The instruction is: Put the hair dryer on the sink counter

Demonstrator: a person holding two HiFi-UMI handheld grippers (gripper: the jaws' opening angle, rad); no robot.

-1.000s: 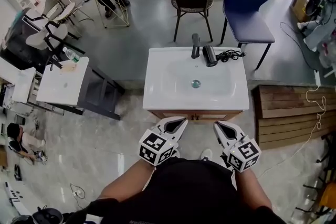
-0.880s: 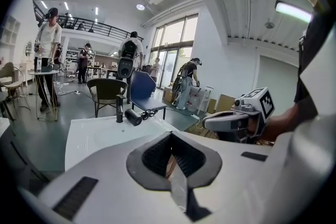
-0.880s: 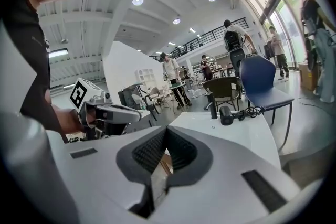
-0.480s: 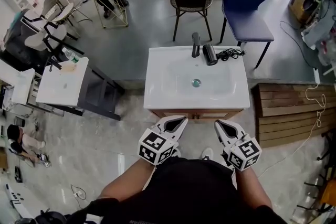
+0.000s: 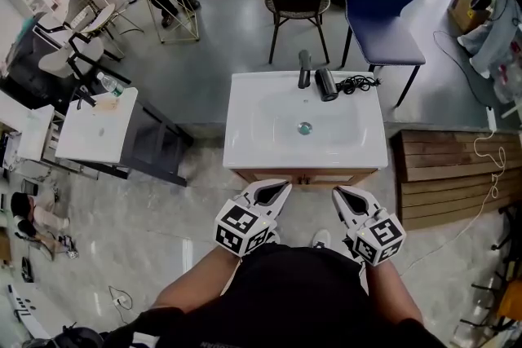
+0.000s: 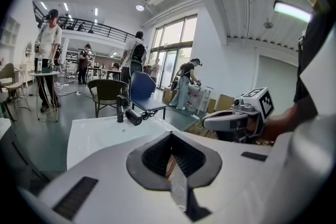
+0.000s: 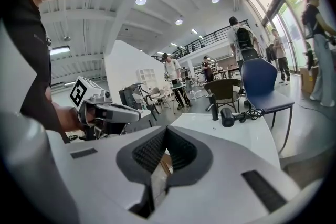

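The left gripper [image 5: 274, 191] and the right gripper [image 5: 344, 196] are hovering side by side just short of the near edge of the white counter [image 5: 245, 144]. Each is keeping its jaws pressed together and gripping nothing. The hair dryer [image 5: 325, 85] is lying well ahead of both, at the counter's far edge, just right of the faucet [image 5: 303, 69], its coiled cord [image 5: 359, 83] trailing further right.

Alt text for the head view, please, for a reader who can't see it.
A hair dryer lies at the back of a white sink counter, right of the faucet, its cord coiled beside it. Nearer the camera, the person holds the left tongs and right tongs shut and empty, short of the counter's front edge.
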